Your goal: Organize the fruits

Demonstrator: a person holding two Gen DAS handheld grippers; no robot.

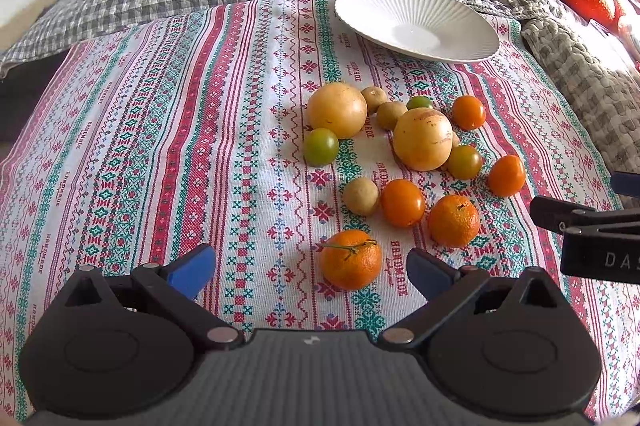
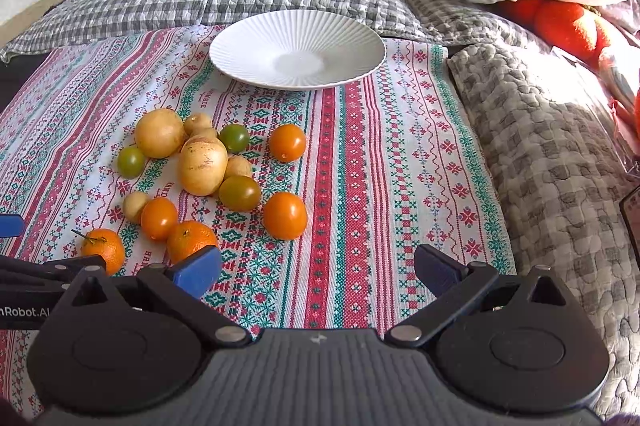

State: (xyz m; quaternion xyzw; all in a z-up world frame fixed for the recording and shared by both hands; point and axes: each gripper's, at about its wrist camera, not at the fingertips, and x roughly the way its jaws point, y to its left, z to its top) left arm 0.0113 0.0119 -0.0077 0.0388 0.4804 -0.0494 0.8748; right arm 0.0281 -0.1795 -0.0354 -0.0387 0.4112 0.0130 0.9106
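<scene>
Left wrist view. My left gripper fills the bottom of the frame, jaws spread wide and holding nothing; a stemmed mandarin lies on the cloth between the blue fingertips, touching neither. Right of centre, the fruits cluster: a second mandarin, three orange tomatoes, three green tomatoes, two large yellow fruits and several small tan ones. The white plate, upper right, is empty and apart from the cluster. Part of my right gripper enters at the right edge; its opening cannot be judged here.

Right wrist view. My right gripper occupies the bottom, jaws wide, empty, over bare cloth. The fruit cluster sits left of centre; the nearer mandarin lies just beyond my left fingertip. The plate, upper centre, holds nothing. A checked quilt covers the right side.
</scene>
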